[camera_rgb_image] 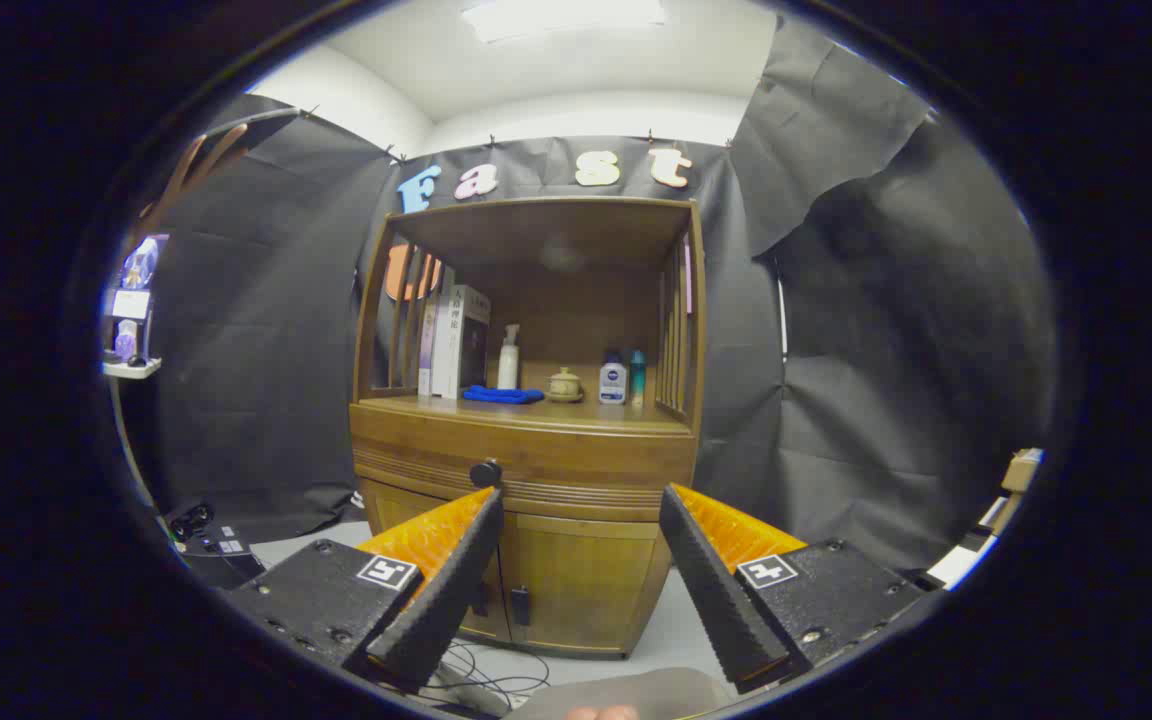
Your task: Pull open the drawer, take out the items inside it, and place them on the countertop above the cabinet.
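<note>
I see the cabinet [536, 450] in warm, smooth wood with a soft sheen, its drawer [526, 468] front ribbed along the lower edge and carrying a dark, glossy round knob [485, 473]. My gripper [581, 515] hangs open, its fingers [456, 580] faced with rough, grainy matt pads. On the countertop [576, 412] lies a soft blue cloth [503, 395] beside a smooth white plastic pump bottle [508, 360] and glossy-covered books [456, 340].

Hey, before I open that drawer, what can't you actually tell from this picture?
- Drawer: shut, so its front hides whatever is inside.
- Knob: the fingers stand open short of it; the left fingertip overlaps it in the gripper view, so the gap to it cannot be judged.
- Lower doors: partly covered by both fingers.
- Bottles and books on the countertop: too small to identify.
</note>
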